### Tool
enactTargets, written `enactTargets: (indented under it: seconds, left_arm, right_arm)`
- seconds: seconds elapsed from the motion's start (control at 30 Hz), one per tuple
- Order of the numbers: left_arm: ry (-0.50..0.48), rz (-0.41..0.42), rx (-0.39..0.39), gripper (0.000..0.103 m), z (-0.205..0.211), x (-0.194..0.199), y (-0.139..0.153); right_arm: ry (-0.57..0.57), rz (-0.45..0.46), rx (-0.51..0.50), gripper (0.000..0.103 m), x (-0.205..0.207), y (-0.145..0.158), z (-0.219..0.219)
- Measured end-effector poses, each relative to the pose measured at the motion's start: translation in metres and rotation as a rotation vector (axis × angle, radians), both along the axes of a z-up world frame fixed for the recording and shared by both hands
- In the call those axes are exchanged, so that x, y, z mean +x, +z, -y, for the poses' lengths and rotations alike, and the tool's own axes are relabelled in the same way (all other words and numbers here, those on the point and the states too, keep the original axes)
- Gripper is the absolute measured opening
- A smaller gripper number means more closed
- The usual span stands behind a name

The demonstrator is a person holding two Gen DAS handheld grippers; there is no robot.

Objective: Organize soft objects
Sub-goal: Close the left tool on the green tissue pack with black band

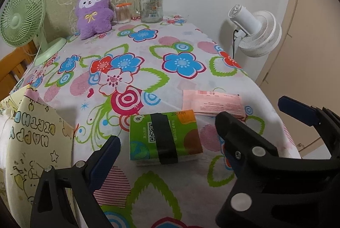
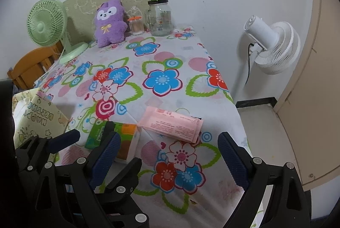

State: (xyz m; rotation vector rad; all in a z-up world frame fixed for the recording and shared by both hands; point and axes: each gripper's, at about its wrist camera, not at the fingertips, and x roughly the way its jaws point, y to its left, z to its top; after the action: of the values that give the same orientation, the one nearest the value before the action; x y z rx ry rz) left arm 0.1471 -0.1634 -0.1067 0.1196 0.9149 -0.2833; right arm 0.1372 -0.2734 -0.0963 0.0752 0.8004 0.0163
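Observation:
A green and orange tissue pack (image 1: 164, 138) with a black band lies on the floral tablecloth near the front, also in the right wrist view (image 2: 114, 138). A pink soft pack (image 1: 212, 103) lies just behind it to the right, also in the right wrist view (image 2: 172, 126). A purple plush toy (image 1: 93, 12) sits at the table's back, also in the right wrist view (image 2: 110, 23). My left gripper (image 1: 167, 141) is open, its fingers either side of the tissue pack and short of it. My right gripper (image 2: 170, 151) is open and empty, just short of the pink pack. The left gripper (image 2: 93, 134) shows at the lower left of the right wrist view.
A yellow "Happy Birthday" gift bag (image 1: 31, 138) stands at the table's left edge. A green desk fan (image 1: 21, 17), a glass jar (image 1: 151, 5) with a green cup on it and a cotton-swab jar (image 1: 123, 13) stand at the back. A white floor fan (image 1: 255, 32) stands right of the table.

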Motion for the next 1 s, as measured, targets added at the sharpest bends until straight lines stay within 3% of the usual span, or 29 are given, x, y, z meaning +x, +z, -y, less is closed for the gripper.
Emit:
enactTargets:
  seconds: [0.27, 0.43, 1.0]
  left_arm:
    - [0.009, -0.026, 0.002, 0.094, -0.002, 0.01, -0.011]
    - [0.021, -0.054, 0.0, 0.077, -0.004, 0.016, -0.017]
    - [0.006, -0.049, 0.004, 0.075, -0.006, 0.023, -0.019]
  right_arm:
    - [-0.008, -0.028, 0.004, 0.094, 0.011, -0.011, 0.002]
    - [-0.005, -0.04, -0.002, 0.094, 0.017, -0.015, 0.0]
    - [0.059, -0.045, -0.086, 0.094, 0.046, -0.027, -0.007]
